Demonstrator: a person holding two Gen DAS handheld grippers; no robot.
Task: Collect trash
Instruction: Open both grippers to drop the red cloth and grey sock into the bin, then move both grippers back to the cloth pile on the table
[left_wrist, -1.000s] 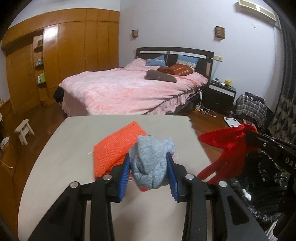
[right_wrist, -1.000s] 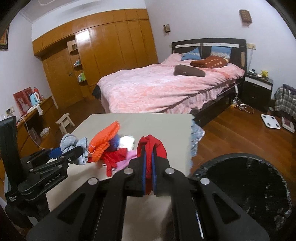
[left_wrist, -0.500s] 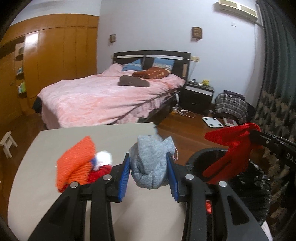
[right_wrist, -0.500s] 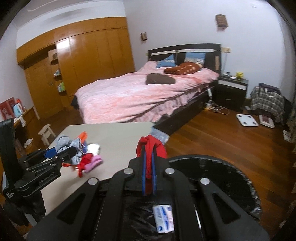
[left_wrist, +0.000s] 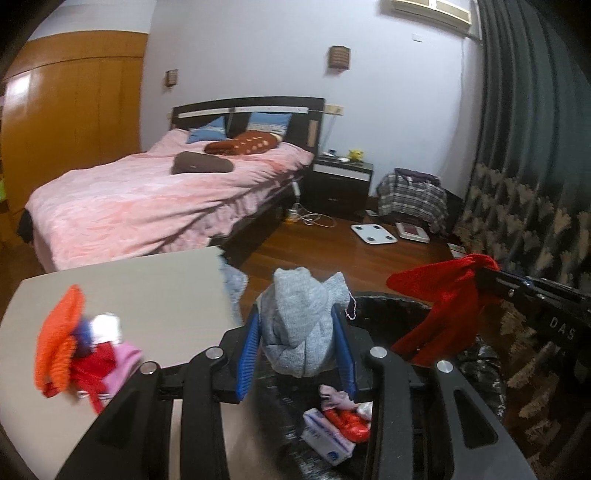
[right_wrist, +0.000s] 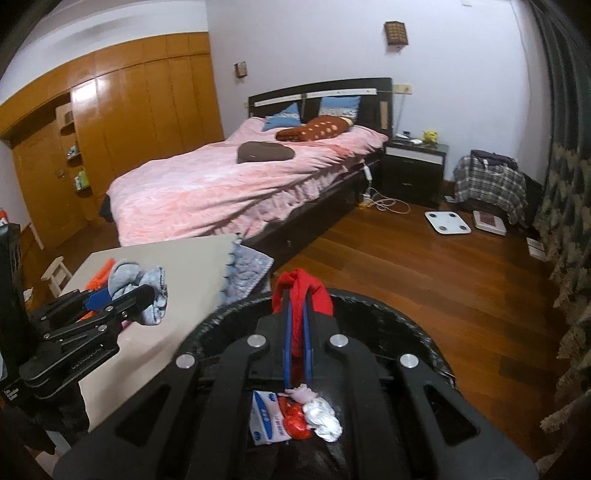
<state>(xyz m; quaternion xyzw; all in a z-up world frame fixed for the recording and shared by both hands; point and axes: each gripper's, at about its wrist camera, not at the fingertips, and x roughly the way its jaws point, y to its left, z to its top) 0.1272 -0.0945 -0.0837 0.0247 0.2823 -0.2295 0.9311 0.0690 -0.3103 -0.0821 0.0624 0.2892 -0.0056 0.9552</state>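
My left gripper (left_wrist: 297, 349) is shut on a grey knitted cloth (left_wrist: 299, 325) and holds it over the near rim of a black bag-lined trash bin (left_wrist: 480, 354). It also shows in the right wrist view (right_wrist: 122, 295) with the grey cloth (right_wrist: 140, 288). My right gripper (right_wrist: 296, 332) is shut on a red cloth (right_wrist: 303, 291) above the bin (right_wrist: 417, 332); the red cloth (left_wrist: 439, 295) hangs over the bin in the left wrist view. Inside the bin lie a white-blue packet (right_wrist: 266, 417), red wrapper and crumpled white paper.
A beige table (left_wrist: 159, 288) on the left carries a pile with an orange knit piece (left_wrist: 55, 343), red and pink cloths. A quilted cloth (right_wrist: 243, 269) hangs off the table's edge. A pink bed (right_wrist: 240, 184), nightstand, scale on the wooden floor and curtain on the right.
Both grippers have swung right from the table to over the bin, each carrying its cloth. The bin's contents have come into view.
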